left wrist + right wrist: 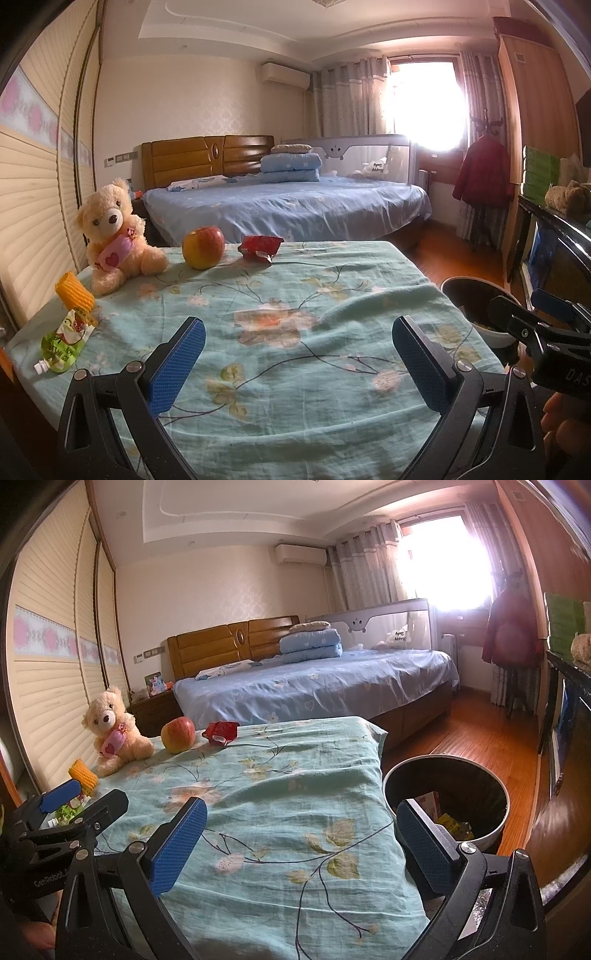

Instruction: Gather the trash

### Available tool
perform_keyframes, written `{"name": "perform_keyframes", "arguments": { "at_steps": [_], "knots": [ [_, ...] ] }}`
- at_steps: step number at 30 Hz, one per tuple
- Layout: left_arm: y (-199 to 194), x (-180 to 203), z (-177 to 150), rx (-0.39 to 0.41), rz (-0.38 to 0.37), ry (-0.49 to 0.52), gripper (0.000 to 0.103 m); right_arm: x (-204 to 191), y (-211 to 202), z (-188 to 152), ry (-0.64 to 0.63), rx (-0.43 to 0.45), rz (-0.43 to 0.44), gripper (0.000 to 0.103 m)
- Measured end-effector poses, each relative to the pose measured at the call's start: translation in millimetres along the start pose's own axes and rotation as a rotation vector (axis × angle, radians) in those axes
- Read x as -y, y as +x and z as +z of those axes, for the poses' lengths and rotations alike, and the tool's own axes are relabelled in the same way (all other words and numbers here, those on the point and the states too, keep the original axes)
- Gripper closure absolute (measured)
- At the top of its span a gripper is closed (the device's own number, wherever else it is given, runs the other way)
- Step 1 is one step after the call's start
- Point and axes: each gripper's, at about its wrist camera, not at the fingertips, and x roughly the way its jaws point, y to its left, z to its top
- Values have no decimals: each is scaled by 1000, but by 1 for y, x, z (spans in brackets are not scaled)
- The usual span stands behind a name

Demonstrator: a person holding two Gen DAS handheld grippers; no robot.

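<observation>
A: Left gripper (297, 358) spread wide, nothing between the blue pads; it hangs low over the near end of the cloth-covered surface (332, 369). Right gripper (301, 840) likewise wide and empty, straddling the surface's right edge with one pad over the trash bin (498, 827).

B: Trash items located?

A: Three candidates. Green drink pouch (64, 341) lies flat at the left edge, yellow foam fruit net (74, 291) just behind it, touching. Red crumpled wrapper (260, 247) sits at the far end, just beside the apple (203, 246). Teddy bear (116, 230) sits upright far left; judged not trash, nor the apple.

B: Why the bin there?

A: Probably for short drops: it stands on the floor against the right edge, mouth open, some packaging already inside.

B: Why both open?

A: Judged a ready posture, no grasp begun. The left gripper sits nearer the pouch and net, so those likely fall to it.

B: Risk?

A: Wrapper close to the apple; a wide approach could nudge the fruit.
</observation>
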Motion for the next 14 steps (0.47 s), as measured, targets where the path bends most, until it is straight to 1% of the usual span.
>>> {"name": "perform_keyframes", "arguments": {
  "at_steps": [9,14],
  "knots": [
    [3,0,0,-5,-2,2,1,2,3,1,4,-6,-1,0],
    [8,-4,0,-23,-5,-13,1,3,6,1,3,-14,1,0]
  ]
}}
